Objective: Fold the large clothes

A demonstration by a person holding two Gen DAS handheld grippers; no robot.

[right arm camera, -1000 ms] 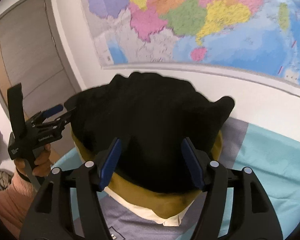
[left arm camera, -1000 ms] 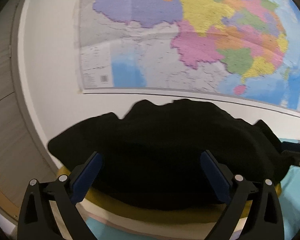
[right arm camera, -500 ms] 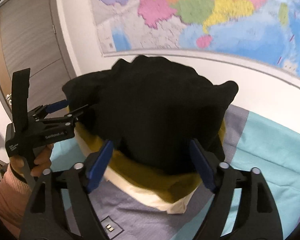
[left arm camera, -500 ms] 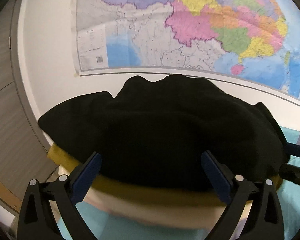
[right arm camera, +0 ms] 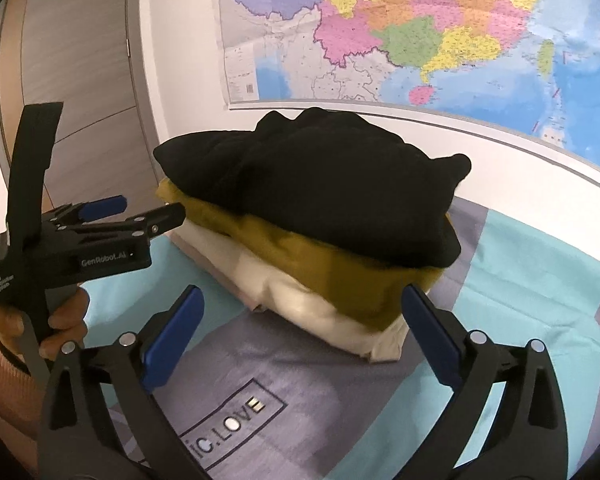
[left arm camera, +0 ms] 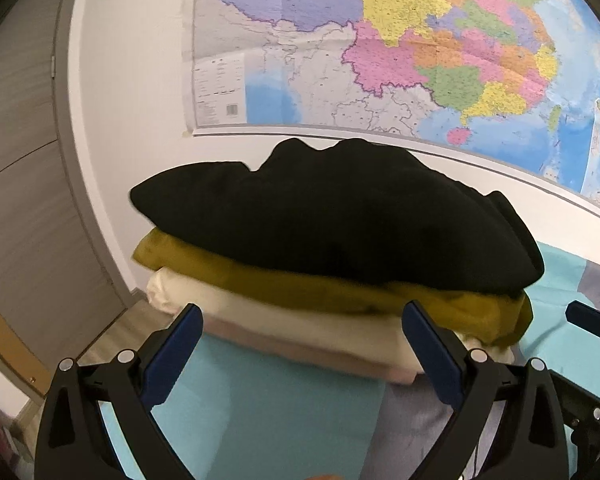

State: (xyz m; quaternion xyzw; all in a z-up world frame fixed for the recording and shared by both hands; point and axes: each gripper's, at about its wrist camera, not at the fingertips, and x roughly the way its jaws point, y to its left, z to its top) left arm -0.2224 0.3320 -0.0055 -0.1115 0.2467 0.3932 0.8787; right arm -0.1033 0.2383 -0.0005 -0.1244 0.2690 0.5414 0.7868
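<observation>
Four folded garments in one stack: black top (right arm camera: 320,192), mustard layer (right arm camera: 340,276), cream layer (right arm camera: 300,308), pale pink bottom layer (left arm camera: 332,356), just visible at the lower edge. Stack resting on a teal and grey bedsheet (right arm camera: 540,280), close to a white wall under a large coloured map (right arm camera: 440,32). Printed lettering on the grey panel of the sheet, partly readable. Grey door (right arm camera: 80,60) to the left of the wall.

Step in hand, by judgement: folding of the black piece finished and piece laid on the pile; nothing unfolded in view. Next move likely calls for fetching another garment, or squaring the pile, since the black top overhangs the layers below.

Left tongs (left arm camera: 300,356): spread wide, empty, just short of the stack's near edge, touching nothing. Also visible from the right side (right arm camera: 148,212), held in a hand (right arm camera: 56,320) with a pink sleeve.

Right tongs (right arm camera: 300,340): spread wide, empty, near the corner of the pile, apart from the cloth.
</observation>
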